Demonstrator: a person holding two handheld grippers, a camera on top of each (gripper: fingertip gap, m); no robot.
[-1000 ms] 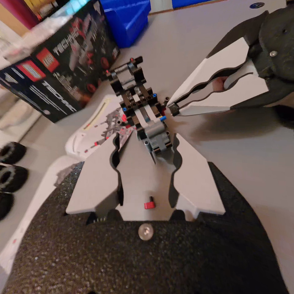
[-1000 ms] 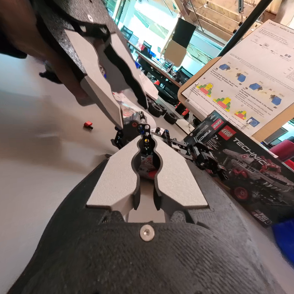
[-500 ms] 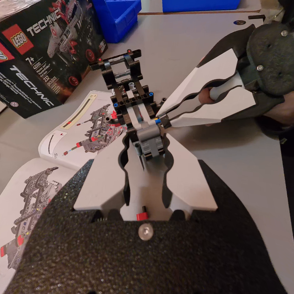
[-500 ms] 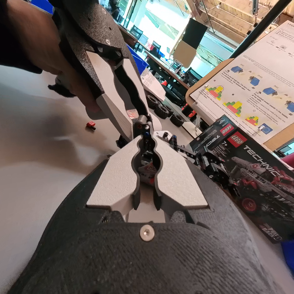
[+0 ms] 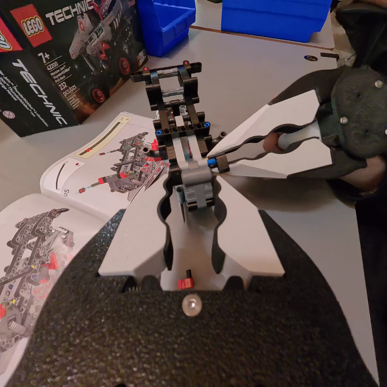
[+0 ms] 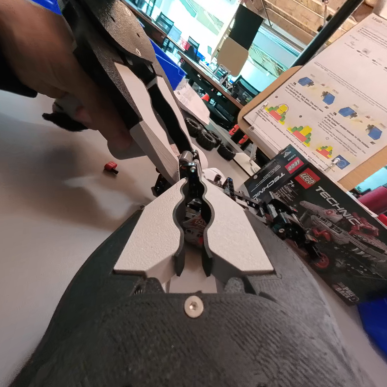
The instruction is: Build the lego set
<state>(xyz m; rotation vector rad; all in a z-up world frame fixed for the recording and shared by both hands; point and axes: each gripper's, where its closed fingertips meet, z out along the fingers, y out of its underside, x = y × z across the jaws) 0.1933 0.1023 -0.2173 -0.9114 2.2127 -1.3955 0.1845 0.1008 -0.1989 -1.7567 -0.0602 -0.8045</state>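
The black Lego chassis (image 5: 178,109) lies on the grey table, its grey block (image 5: 196,184) nearest me. My left gripper (image 5: 193,188) is shut on that grey end, one finger on each side. My right gripper (image 5: 211,162) comes in from the right, shut on a small black piece (image 5: 222,164) with a blue pin (image 5: 212,161), which touches the chassis side just beyond the grey block. In the right wrist view my right gripper (image 6: 193,182) pinches the black piece (image 6: 193,188), with the left gripper's fingers (image 6: 155,150) close above it. A small red piece (image 5: 185,282) lies between my left fingers' bases.
The Lego box (image 5: 52,62) stands at the back left and the open instruction booklet (image 5: 100,167) lies to the left. Blue bins (image 5: 272,18) stand at the far edge. Black tyres (image 6: 207,138) and an instruction board (image 6: 324,104) are beyond the box. Only a small space, under 4 cm, lies between the two pairs of fingers.
My left gripper has closed from wide open onto the chassis's grey end. My right gripper has brought its black piece in against the chassis side.
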